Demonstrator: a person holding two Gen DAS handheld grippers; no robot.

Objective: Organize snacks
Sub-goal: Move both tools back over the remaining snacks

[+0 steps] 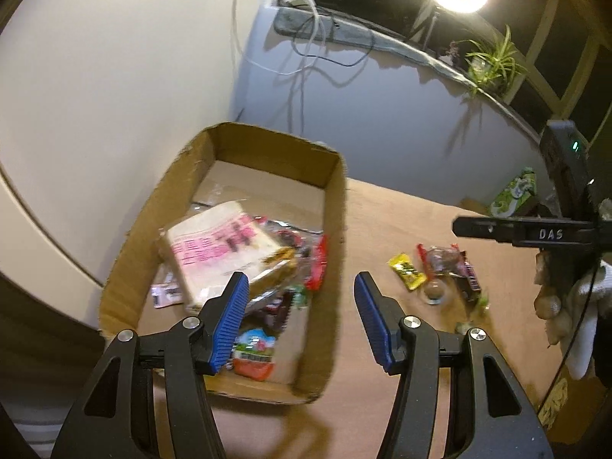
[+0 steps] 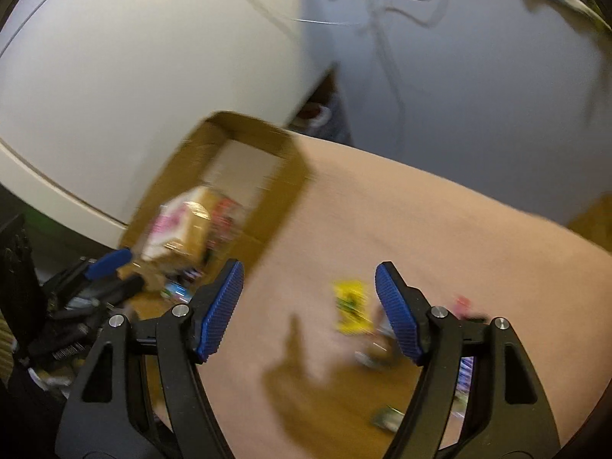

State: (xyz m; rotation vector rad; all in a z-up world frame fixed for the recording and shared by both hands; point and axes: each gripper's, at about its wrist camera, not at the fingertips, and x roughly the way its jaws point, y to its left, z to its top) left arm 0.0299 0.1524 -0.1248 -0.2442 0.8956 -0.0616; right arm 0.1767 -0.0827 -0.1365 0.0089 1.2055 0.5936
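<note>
Open left tool above snack-filled cardboard box, loose snacks beside.

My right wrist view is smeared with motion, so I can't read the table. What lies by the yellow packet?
Observer: Beside the yellow packet sits a small pile, including a purple-lettered bar and a clear-wrapped round snack.
Operator: Is the box full?
Observer: No. The far half of the box is bare, and a pink-lettered pack tops the near heap.
Operator: Is the left tool holding anything?
Observer: No. The left tool is open and empty.
</note>
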